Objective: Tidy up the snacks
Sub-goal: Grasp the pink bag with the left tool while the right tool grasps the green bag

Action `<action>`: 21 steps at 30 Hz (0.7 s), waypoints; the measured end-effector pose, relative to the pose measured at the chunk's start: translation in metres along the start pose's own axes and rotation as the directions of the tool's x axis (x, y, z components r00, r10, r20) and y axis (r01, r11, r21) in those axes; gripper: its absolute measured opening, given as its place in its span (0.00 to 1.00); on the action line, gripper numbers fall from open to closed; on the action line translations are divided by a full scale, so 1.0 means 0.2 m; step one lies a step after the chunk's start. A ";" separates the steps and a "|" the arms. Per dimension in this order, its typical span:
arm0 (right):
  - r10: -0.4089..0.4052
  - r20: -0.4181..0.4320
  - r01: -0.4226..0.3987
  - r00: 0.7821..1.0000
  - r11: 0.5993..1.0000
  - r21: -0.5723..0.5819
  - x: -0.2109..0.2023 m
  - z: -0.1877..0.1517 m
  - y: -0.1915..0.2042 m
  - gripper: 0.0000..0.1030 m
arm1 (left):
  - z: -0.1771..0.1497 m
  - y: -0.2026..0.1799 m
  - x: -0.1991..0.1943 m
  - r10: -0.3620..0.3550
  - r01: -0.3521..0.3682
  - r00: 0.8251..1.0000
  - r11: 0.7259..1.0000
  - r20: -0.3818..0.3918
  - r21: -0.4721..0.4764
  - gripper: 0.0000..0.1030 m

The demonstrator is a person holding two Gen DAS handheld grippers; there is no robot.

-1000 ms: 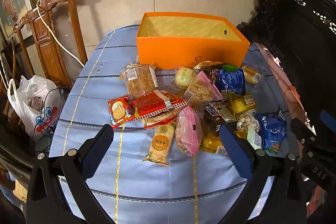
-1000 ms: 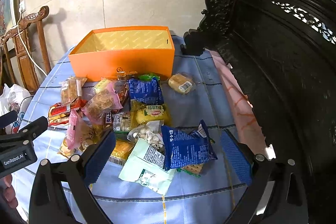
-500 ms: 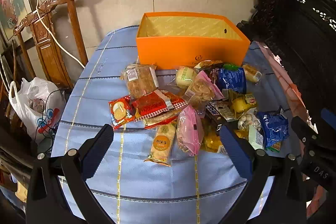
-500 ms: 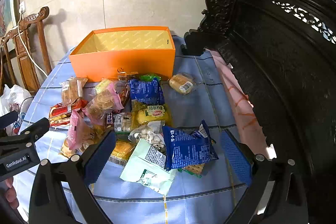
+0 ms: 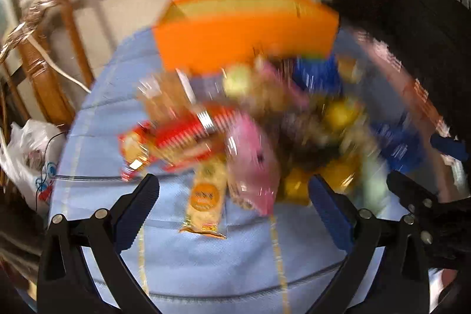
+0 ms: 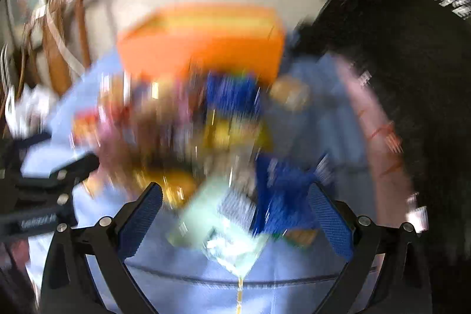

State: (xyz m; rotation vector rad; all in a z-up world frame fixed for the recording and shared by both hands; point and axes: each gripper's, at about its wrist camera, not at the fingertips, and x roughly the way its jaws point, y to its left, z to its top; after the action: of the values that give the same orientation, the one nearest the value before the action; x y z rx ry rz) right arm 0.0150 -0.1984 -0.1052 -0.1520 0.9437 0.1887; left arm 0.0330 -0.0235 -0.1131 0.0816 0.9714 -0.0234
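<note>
We held both the left gripper (image 5: 234, 196) and right gripper (image 6: 235, 203) with fingers apart, empty, above loose wrapped snacks (image 5: 253, 137) heaped mid-table before the open orange cardboard box (image 5: 244, 40). Blur suggested haste; we risked snagging neighbouring packets.

Motion blur smears the snack pile (image 6: 206, 143) (labels unreadable) in both views.

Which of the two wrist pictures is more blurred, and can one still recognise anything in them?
Right wrist view: heavier motion smear; only the orange box, a blue packet and the sharp, open right gripper read clearly. Left wrist view: milder blur; the orange box, a pink packet and a yellow biscuit pack are recognisable between the open left gripper fingers.
</note>
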 end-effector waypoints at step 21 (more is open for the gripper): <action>-0.002 -0.066 -0.007 0.998 0.991 -0.134 0.29 -0.10 0.07 0.97 | -0.05 -0.09 0.32 -0.026 0.024 1.000 0.978 0.004 0.208 0.96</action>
State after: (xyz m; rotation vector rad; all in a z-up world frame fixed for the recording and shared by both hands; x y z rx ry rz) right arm 0.0290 -0.1826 -0.1656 -0.2828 0.9974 0.2515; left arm 0.0603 -0.0404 -0.1726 0.2620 0.9607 -0.1488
